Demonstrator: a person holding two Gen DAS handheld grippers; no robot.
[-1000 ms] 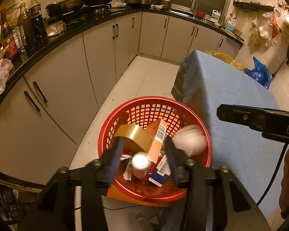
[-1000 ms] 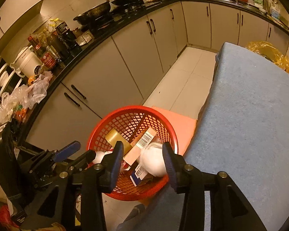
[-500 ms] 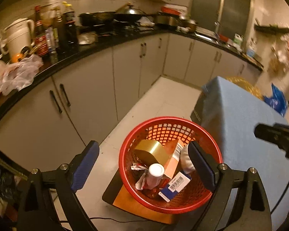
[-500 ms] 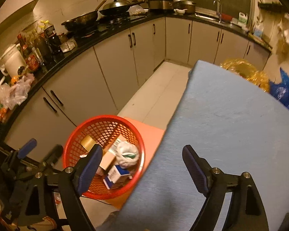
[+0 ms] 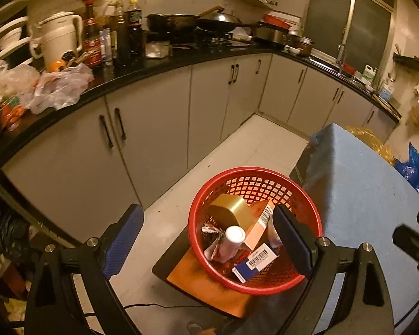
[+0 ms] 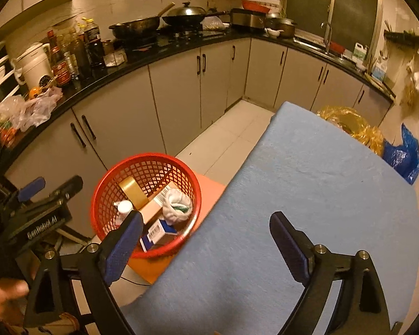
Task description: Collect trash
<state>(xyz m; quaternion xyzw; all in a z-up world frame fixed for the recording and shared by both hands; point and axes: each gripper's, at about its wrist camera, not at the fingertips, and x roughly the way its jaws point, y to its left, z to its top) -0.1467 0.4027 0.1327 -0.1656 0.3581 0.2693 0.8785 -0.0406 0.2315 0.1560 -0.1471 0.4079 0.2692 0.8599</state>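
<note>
From your left wrist: your left gripper (image 5: pixel 209 237) has just been opening, jaws wide apart, nothing between the pads, hanging over the red basket (image 5: pixel 223 180) with its gold tape roll (image 5: pixel 229 209), white-capped bottle (image 5: pixel 231 241) and blue box (image 5: pixel 255 262).

Over to your right wrist: your right gripper (image 6: pixel 206 240) has also just spread wide, empty, above the blue table (image 6: pixel 321 195); a white wad (image 6: pixel 177 202) lies in the basket, down on the left.
</note>
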